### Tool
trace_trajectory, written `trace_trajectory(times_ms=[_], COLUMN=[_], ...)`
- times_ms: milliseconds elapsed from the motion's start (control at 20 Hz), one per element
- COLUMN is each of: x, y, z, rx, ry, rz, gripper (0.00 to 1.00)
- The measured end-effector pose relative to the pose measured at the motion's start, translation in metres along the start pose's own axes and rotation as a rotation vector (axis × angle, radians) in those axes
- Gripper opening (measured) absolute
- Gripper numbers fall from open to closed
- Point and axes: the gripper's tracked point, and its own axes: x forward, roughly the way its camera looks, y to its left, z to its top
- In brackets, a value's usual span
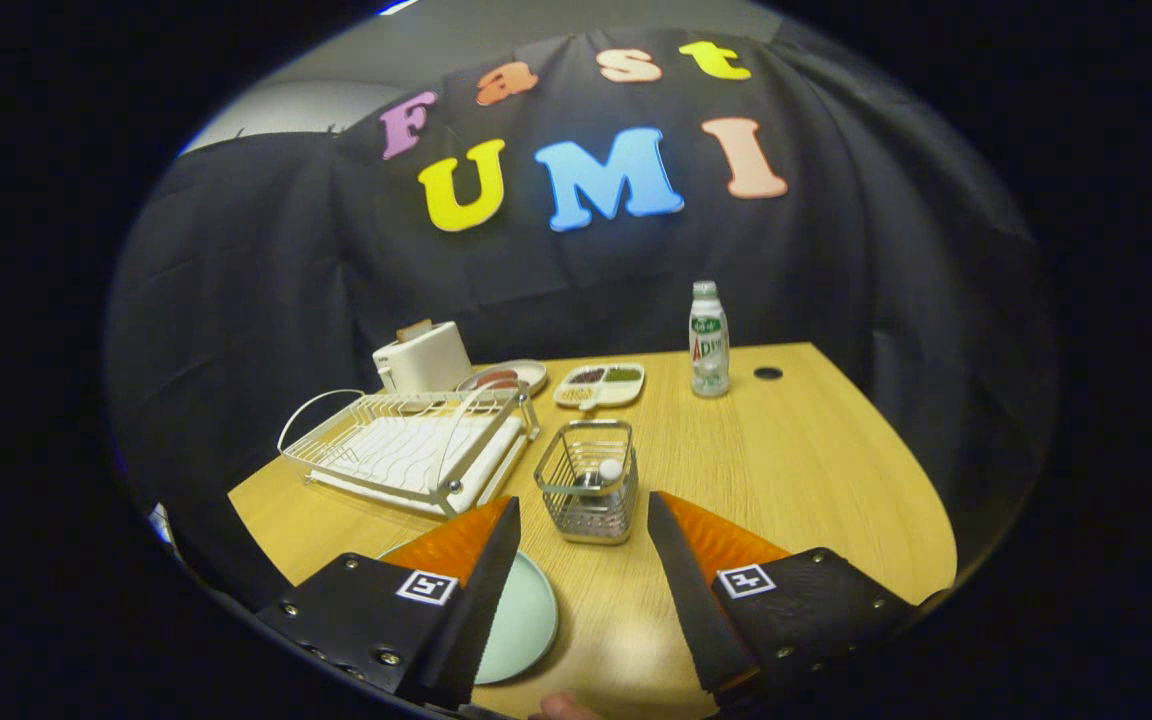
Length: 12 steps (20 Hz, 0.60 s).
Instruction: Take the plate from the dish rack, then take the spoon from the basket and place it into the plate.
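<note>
I see the table first, pale wood. At its back left sits the rack, white wire, holding no dishes. The plate, pale green, lies flat on the table under my left finger. My gripper stands wide open, holding nothing. Just ahead of the fingers is the basket, with the spoon upright inside. Behind the rack I make out a toaster, a dish and a tray. The bottle has a green label with red lettering I cannot read.
</note>
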Motion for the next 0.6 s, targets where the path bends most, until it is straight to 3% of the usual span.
trace_trajectory(times_ms=[150,600], x=[0.002,0.049], y=[-0.008,-0.019], z=[0.012,0.012], rx=[-0.082,-0.039], ry=[-0.097,-0.241], rz=[-0.036,-0.080], gripper=[0.79,0.79])
